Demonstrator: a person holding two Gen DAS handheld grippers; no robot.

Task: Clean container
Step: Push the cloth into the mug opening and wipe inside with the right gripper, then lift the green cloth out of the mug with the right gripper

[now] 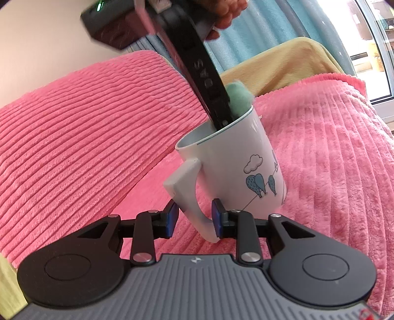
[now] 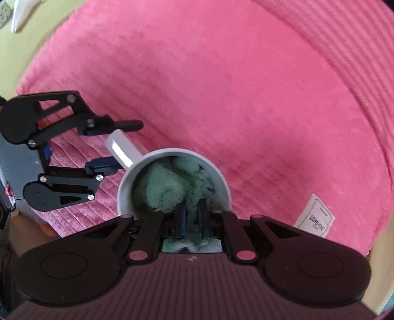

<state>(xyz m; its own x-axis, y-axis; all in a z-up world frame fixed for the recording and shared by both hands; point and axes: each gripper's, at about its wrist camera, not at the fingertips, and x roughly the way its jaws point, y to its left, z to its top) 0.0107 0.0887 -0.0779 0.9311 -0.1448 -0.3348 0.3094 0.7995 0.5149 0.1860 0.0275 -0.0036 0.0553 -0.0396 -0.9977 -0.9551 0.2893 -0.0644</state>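
Note:
A white mug [image 1: 234,160] with blue cloud and tree drawings stands on a pink blanket [image 1: 332,160]. My left gripper [image 1: 195,217] is open, one blue pad on each side of the mug's handle [image 1: 187,187]; the right pad touches it and a small gap shows at the left pad. My right gripper [image 2: 192,216] reaches down into the mug [image 2: 123,187], shut on a green cloth [image 2: 167,187] that fills the inside. In the left wrist view the right gripper [image 1: 221,115] enters the rim with the green cloth [image 1: 238,98] bunched above it.
A ribbed pink cushion [image 1: 86,118] rises left of the mug. A yellow sheet [image 1: 283,64], blue curtain [image 1: 270,24] and window lie behind. A white label [image 2: 315,216] hangs at the blanket's edge. A hand [image 1: 226,14] holds the right gripper.

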